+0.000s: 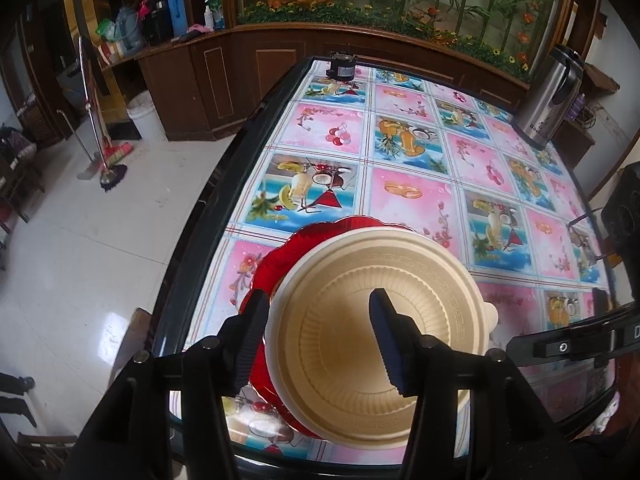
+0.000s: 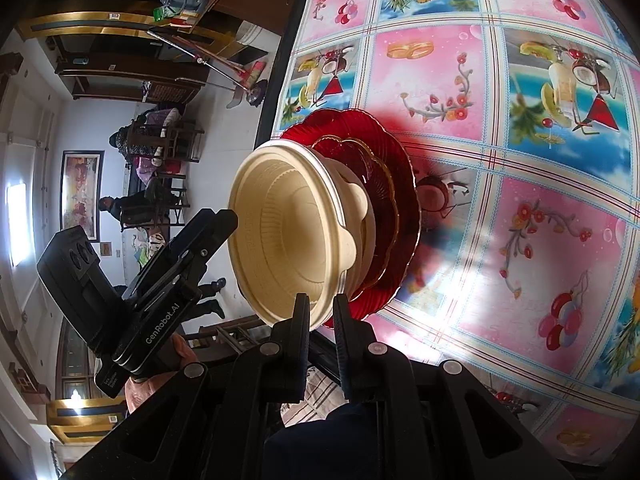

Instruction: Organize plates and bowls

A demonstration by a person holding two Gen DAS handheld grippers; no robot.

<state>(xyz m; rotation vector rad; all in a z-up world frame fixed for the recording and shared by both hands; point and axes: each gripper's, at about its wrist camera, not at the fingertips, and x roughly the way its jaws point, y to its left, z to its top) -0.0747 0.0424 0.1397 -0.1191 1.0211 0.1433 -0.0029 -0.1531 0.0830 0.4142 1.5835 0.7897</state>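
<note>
Left wrist view: my left tool (image 1: 318,334) stood released, one finger outside the cream bowl's (image 1: 376,336) rim and one over its hollow, neither pad pressing it. My right tool (image 2: 321,312) was clenched on that bowl's near rim. The bowl sat atop another cream bowl (image 2: 360,216), and both rested on a small red plate (image 2: 380,184) lying on a larger red scalloped plate (image 2: 404,160). The stack stood near the edge of the desk (image 1: 404,196) with its fruit-patterned cloth; a steel thermos (image 1: 550,96) stood at the far corner.
</note>
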